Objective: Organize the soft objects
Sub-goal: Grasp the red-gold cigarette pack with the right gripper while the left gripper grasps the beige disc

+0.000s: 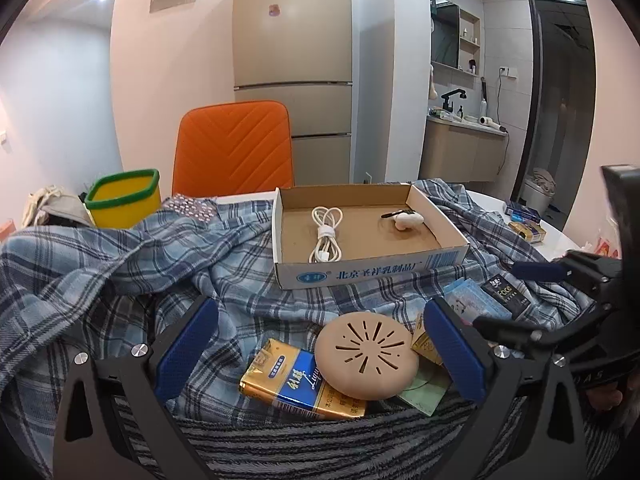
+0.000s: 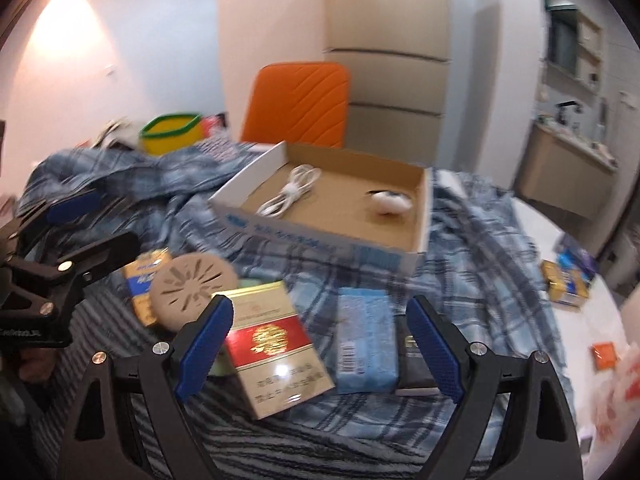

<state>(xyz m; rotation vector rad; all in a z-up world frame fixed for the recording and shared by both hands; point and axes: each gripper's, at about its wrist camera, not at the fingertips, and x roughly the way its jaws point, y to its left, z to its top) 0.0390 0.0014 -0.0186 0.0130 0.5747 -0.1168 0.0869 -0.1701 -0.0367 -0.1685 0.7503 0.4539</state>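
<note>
A blue plaid cloth (image 1: 132, 264) lies crumpled over the table, under an open cardboard box (image 1: 360, 270) that holds a white cable (image 1: 326, 238) and a small white item (image 1: 406, 221). My left gripper (image 1: 320, 350) is open over a tan round disc (image 1: 366, 354) and a gold-blue packet (image 1: 288, 380). My right gripper (image 2: 320, 348) is open over a red-gold packet (image 2: 276, 344), a light blue tissue pack (image 2: 364, 340) and a black packet (image 2: 414, 364). The plaid cloth (image 2: 472, 240) and the box (image 2: 320, 240) also show in the right wrist view.
A yellow bin with a green rim (image 1: 124, 198) stands at the back left, an orange chair (image 1: 234, 148) behind the table. A grey striped fabric (image 1: 320, 448) lies at the near edge. More packets (image 2: 566, 284) lie on the white table at right.
</note>
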